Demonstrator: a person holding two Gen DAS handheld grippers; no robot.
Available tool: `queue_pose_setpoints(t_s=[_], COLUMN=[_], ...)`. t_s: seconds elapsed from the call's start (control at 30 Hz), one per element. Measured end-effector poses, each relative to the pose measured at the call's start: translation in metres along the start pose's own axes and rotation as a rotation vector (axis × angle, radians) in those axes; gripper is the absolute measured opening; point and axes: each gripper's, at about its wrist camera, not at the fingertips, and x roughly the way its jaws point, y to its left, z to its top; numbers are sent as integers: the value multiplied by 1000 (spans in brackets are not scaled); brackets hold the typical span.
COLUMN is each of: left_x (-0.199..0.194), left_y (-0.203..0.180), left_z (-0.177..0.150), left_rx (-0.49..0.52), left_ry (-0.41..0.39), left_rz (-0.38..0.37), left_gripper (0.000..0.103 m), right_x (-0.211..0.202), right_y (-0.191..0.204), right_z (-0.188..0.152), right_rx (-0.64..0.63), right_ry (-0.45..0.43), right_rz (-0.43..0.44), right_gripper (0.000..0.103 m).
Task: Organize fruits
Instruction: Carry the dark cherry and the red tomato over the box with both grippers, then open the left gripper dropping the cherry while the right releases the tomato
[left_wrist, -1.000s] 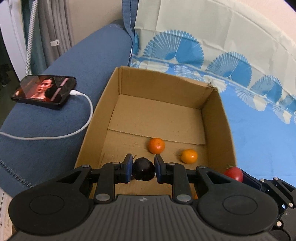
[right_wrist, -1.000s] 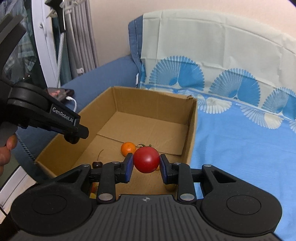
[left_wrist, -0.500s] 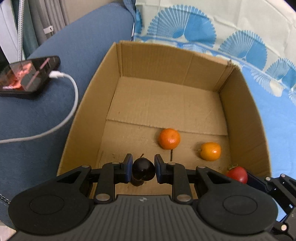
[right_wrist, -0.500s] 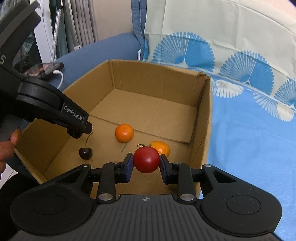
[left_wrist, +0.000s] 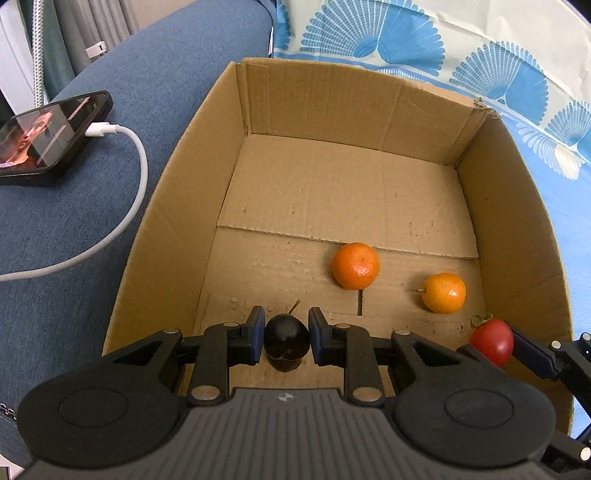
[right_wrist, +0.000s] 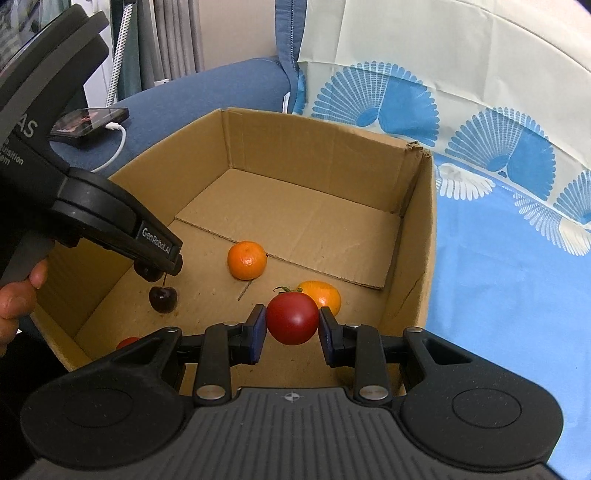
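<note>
An open cardboard box lies on a patterned cloth. On its floor sit a mandarin and a smaller orange fruit. My left gripper is shut on a dark cherry, low over the near-left floor. Inside the near-right part of the box, my right gripper is shut on a red tomato. Another red fruit peeks out in the near-left corner, mostly hidden.
A phone with a white cable rests on the blue sofa arm left of the box. The blue-and-white patterned cloth spreads behind and to the right. A person's hand holds the left gripper's handle.
Both grippers have come down and forward into the box, each still holding its fruit. The cherry and the tomato now hang close to the box floor.
</note>
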Motion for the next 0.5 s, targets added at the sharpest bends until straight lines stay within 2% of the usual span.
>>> queue_pose_setpoints(t_s=[0.17,0.2,0.23,0.27,0.3,0.37,0.5], left_x=[4,5,6,6,3,-7,-27], left_y=[0,-2,-3,-5,-6,-7,-6], left_z=[-1,-1,-1,-1,-2,-4,-11], left_rx=[4,17,36,42,39,50,51], left_ry=[9,7,10,11,1,-35,-26], left_rz=[-3,-8,-8,11,37,37,13], left_gripper=[29,41,73,91,102,103,103], right_x=[2,2,2,1,-1,-9,-30], right_y=[1,1,2,3,5,6,4], right_z=[0,1,1,2,2,3,3], right_rx=[-8,-11,-21,-33,-43,-67,-63], right_ry=[-2,-4,-4,-2,-7,-24,-19], right_rz=[-2,2,9,9,10,21,21], right_gripper=[32,34,38,53,68,82,90])
